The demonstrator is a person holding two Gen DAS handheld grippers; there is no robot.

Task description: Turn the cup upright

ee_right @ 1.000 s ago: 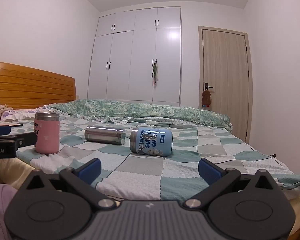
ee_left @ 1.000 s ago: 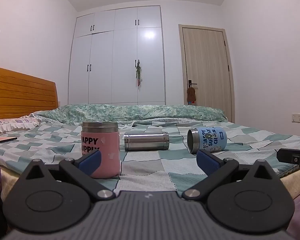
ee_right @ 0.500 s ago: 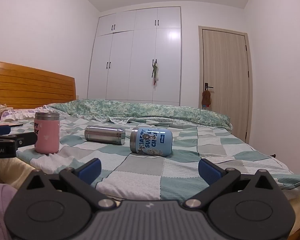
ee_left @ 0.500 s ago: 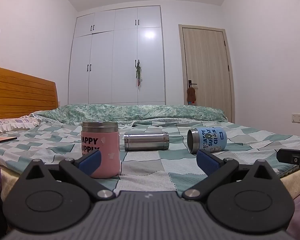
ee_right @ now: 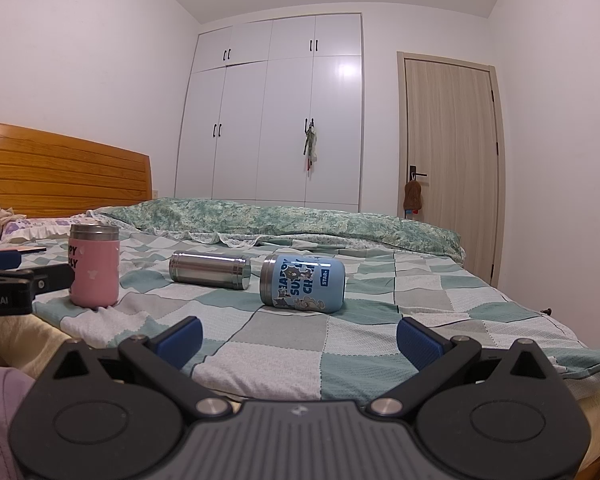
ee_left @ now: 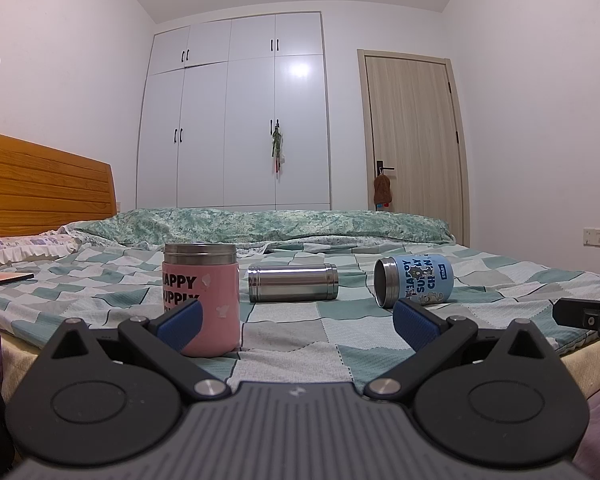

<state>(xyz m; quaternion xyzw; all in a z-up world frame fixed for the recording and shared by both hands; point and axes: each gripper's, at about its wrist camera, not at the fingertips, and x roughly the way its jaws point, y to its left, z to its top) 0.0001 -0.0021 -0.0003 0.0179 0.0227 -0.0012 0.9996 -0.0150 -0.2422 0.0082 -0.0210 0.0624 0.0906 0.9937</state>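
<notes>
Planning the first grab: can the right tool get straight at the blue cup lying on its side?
Probably yes. The right tool is open, and only bare bedspread lies between it and the blue cup. The steel cup lies apart, to its left.

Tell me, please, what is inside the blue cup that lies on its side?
In the left wrist view the blue cup shows its open mouth: bare steel wall, nothing visible inside. The deep bottom is dark, so it cannot be judged.
</notes>
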